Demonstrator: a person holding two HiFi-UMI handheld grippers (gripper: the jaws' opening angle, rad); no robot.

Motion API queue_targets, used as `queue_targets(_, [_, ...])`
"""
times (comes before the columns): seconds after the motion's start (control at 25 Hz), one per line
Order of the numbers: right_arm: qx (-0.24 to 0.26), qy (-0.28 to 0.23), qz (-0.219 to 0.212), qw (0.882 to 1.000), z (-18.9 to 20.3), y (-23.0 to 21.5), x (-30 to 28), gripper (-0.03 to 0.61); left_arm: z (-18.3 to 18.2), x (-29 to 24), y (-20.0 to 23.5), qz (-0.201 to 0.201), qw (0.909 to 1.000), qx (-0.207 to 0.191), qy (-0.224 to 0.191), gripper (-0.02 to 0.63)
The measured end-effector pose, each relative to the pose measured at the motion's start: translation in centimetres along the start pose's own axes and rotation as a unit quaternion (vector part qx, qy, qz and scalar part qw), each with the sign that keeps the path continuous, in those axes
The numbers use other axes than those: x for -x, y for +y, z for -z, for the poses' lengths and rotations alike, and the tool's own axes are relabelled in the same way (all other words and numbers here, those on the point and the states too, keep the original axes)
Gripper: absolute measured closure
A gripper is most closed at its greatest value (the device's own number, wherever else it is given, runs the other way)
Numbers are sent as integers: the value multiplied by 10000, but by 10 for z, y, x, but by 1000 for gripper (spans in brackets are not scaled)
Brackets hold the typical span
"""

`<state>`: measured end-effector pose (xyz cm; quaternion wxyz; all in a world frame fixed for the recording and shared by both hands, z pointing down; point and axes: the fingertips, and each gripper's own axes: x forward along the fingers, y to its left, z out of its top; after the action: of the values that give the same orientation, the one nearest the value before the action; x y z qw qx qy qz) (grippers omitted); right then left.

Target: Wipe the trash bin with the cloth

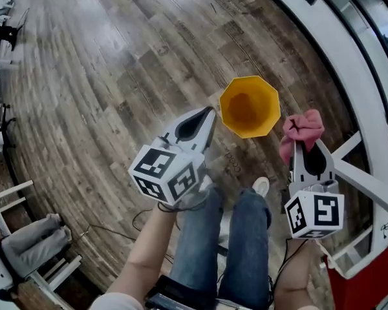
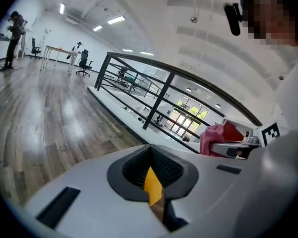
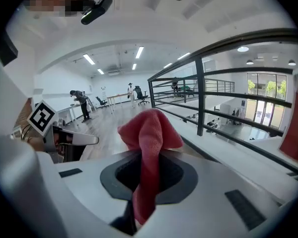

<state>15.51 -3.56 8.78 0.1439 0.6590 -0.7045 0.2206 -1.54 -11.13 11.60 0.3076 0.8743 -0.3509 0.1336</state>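
Note:
A yellow octagonal trash bin (image 1: 249, 106) shows from above over the wooden floor, its mouth facing up. My left gripper (image 1: 210, 113) reaches its left rim. In the left gripper view the jaws (image 2: 153, 185) are shut with a thin yellow strip of the bin (image 2: 152, 183) pinched between them. To the bin's right my right gripper (image 1: 304, 144) is shut on a red cloth (image 1: 302, 129), which bunches above the fingertips. The right gripper view shows the cloth (image 3: 150, 133) rising out of the closed jaws (image 3: 148, 168) and hanging down through them. Each gripper also appears in the other's view.
A white ledge with a dark metal railing (image 1: 349, 76) curves along the right. The person's jeans and shoe (image 1: 246, 237) are below the grippers. A white chair with grey clothing (image 1: 26, 237) stands at lower left. A red panel (image 1: 368, 276) is at lower right. People stand far off (image 3: 81, 100).

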Motion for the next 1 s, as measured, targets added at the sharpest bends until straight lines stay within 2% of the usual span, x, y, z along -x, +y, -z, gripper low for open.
queue_targets(0.12, [-54, 175, 137, 9997, -53, 17, 42, 528, -53, 40, -34, -73, 9992, -374, 68, 611])
queue_targets(0.24, [-374, 150, 215, 9990, -105, 33, 88, 528, -99, 80, -77, 102, 9968, -769, 206, 611])
queue_targets(0.48, [-541, 153, 466, 9973, -179, 63, 190, 528, -147, 160, -164, 264, 9953, -847, 381, 611])
queue_targets(0.6, [-537, 81, 418, 9977, -204, 74, 231, 528, -171, 190, -200, 221, 9931, -1125, 253, 611])
queue_targets(0.76, [-328, -70, 494, 9982, -237, 79, 277, 528, -206, 220, -238, 176, 9922, -1233, 45, 611])
queue_targets(1.0, [-362, -282, 621, 9970, -254, 75, 302, 528, -235, 232, -249, 74, 9909, -1338, -114, 611])
